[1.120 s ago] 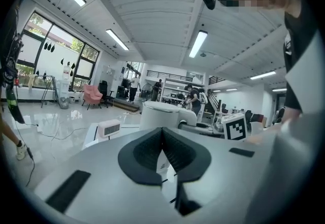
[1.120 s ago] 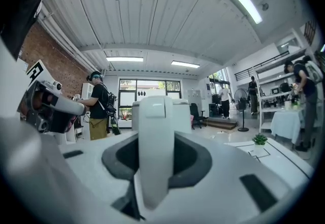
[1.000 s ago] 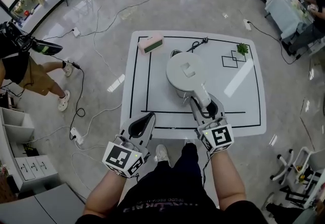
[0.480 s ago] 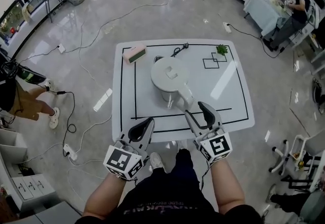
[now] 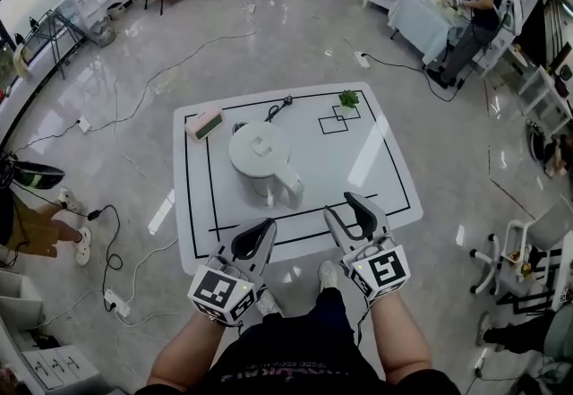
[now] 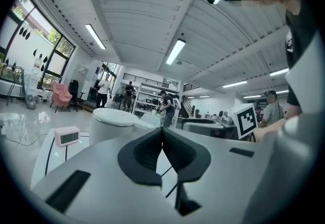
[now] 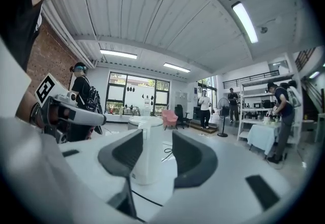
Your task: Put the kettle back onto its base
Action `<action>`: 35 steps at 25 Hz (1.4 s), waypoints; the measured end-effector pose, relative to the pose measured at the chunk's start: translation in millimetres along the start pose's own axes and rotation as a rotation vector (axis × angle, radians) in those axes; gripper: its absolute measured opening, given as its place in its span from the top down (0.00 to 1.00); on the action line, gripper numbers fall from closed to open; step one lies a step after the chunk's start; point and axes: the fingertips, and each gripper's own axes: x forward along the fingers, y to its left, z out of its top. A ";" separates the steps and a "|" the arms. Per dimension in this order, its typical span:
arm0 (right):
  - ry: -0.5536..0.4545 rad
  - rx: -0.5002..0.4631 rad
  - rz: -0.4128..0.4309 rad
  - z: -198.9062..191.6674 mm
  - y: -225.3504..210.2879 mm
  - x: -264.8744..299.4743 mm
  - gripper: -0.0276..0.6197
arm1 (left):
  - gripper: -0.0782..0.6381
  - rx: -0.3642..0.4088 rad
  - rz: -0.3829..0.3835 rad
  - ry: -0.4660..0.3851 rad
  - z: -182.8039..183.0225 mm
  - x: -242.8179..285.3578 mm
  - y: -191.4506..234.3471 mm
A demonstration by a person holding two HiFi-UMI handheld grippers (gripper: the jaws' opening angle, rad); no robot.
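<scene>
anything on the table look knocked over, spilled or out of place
Nothing stands out. The white kettle stands upright mid-table, the pink clock stands near the far edge, the small plant sits at the far corner, and the black cord lies flat behind the kettle. No spill shows on the table.

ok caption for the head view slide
White kettle on the marked table; left gripper shut; right gripper empty, jaws closing

Black short-sleeved T-shirt point(image 5: 295, 359) with faint print on the chest, dark trousers point(image 5: 309, 313), white shoes point(image 5: 328, 274). The left gripper point(image 5: 266, 226) and right gripper point(image 5: 346, 208) are white-bodied with black pads point(image 5: 363, 210), and each carries a black-and-white marker cube point(image 5: 219, 293). The right's jaws are closing on nothing.
</scene>
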 end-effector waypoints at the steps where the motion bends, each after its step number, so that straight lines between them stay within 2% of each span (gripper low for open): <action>1: -0.003 -0.004 -0.001 3.9 -4.3 -2.9 0.69 | 0.88 0.004 -0.004 -0.004 2.5 3.7 -4.6; 3: -0.013 -0.006 0.002 10.4 -14.4 -7.7 0.72 | 0.88 0.011 -0.004 -0.011 6.2 11.5 -12.7; 6: -0.026 0.002 0.015 16.2 -31.0 -13.4 0.95 | 0.88 0.011 0.015 -0.020 8.9 24.6 -23.5; 20: -0.032 0.012 0.306 1.1 -112.9 -52.2 0.95 | 0.89 0.017 0.269 -0.045 -3.7 102.4 -103.7; 24: -0.031 0.047 0.380 -6.4 -126.7 -67.4 0.95 | 0.89 0.016 0.353 -0.064 -6.6 109.2 -127.6; 29: -0.022 0.051 0.470 -12.6 -127.1 -80.0 0.95 | 0.89 0.015 0.459 -0.077 -9.8 101.5 -147.1; 35: -0.001 0.059 0.546 -17.0 -103.3 -84.4 0.95 | 0.89 0.004 0.564 -0.083 -14.7 73.2 -153.6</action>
